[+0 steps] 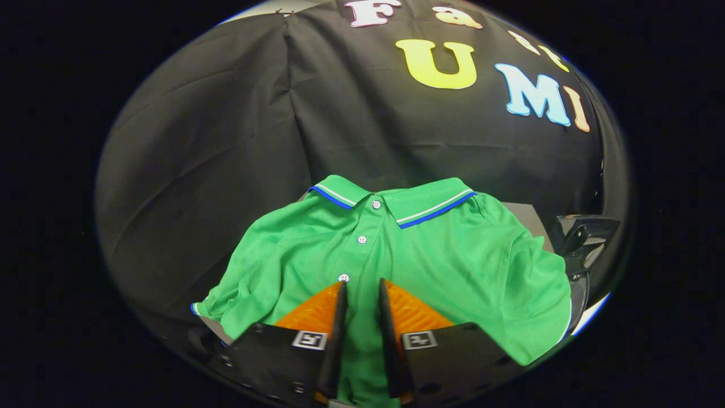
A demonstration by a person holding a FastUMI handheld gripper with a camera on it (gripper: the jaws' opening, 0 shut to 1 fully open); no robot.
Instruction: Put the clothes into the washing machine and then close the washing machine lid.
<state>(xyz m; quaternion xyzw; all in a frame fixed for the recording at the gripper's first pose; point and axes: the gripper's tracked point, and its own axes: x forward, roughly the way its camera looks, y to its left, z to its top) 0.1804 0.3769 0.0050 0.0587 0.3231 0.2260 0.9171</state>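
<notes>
The green shirt [430, 255] lies spread flat — easy to grab. The tool [361, 297] hangs over its buttons (fingers narrow, holding nothing yet).

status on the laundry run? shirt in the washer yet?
Not yet. The green polo shirt lies spread out flat, collar toward the booth wall. In hand: the gripper is over its button placket, fingers close together with a narrow gap; whether they pinch fabric is unclear. Left: lifting the shirt, loading it, closing the lid.

A green polo shirt [430, 255] lies spread over a grey surface [529, 218].
</notes>
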